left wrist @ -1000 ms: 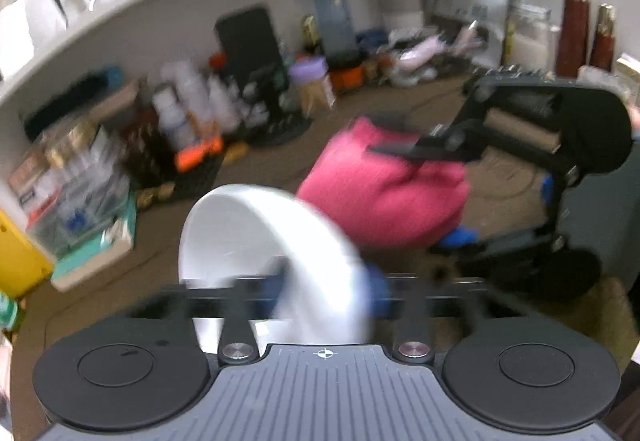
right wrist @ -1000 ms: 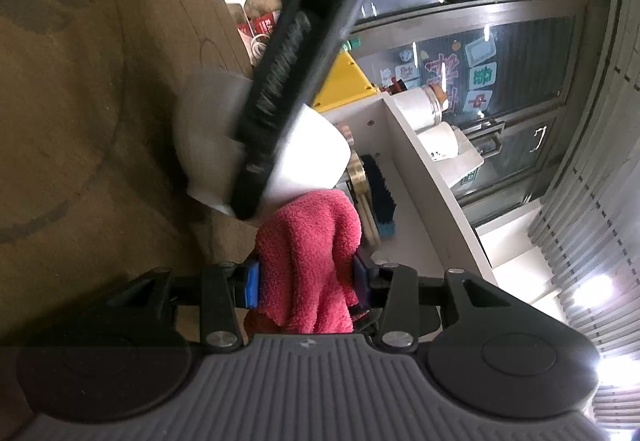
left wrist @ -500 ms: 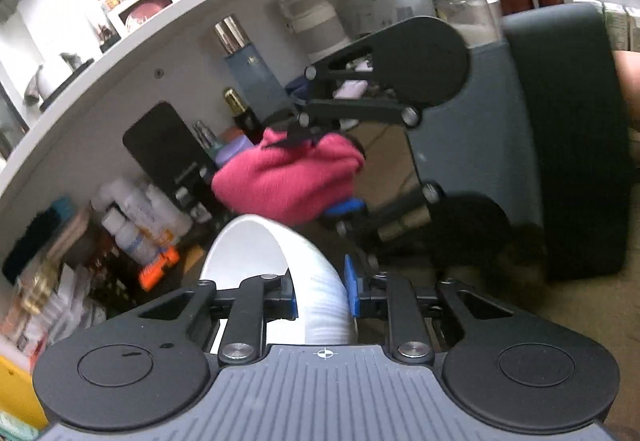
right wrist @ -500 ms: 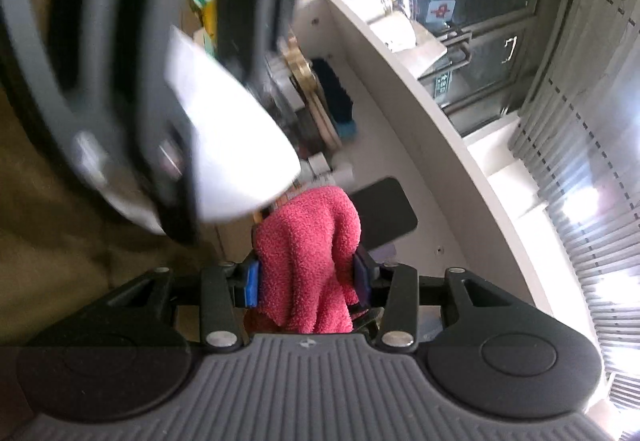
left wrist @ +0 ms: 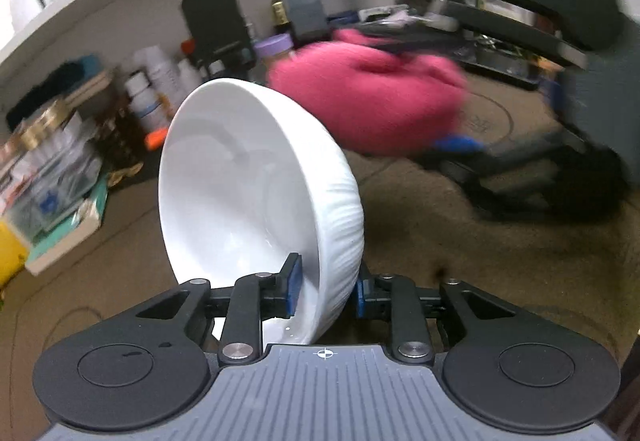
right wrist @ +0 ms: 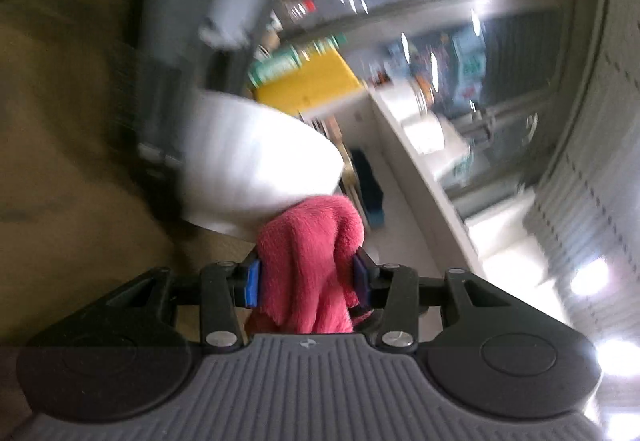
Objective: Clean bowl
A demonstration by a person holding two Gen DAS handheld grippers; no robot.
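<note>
Bowl tilted for the cloth
Your left fingers (left wrist: pixel 326 291), easing apart, pinch the bowl (left wrist: pixel 256 201) rim; your right fingers (right wrist: pixel 306 281) clench the cloth (right wrist: pixel 310 265) beside it.

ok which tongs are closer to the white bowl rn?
Left. The left tongs straddle the white bowl's rim, jaws opening, wall between them. The right tongs, shut on the pink cloth, sit behind the bowl's outer side; contact unclear.
</note>
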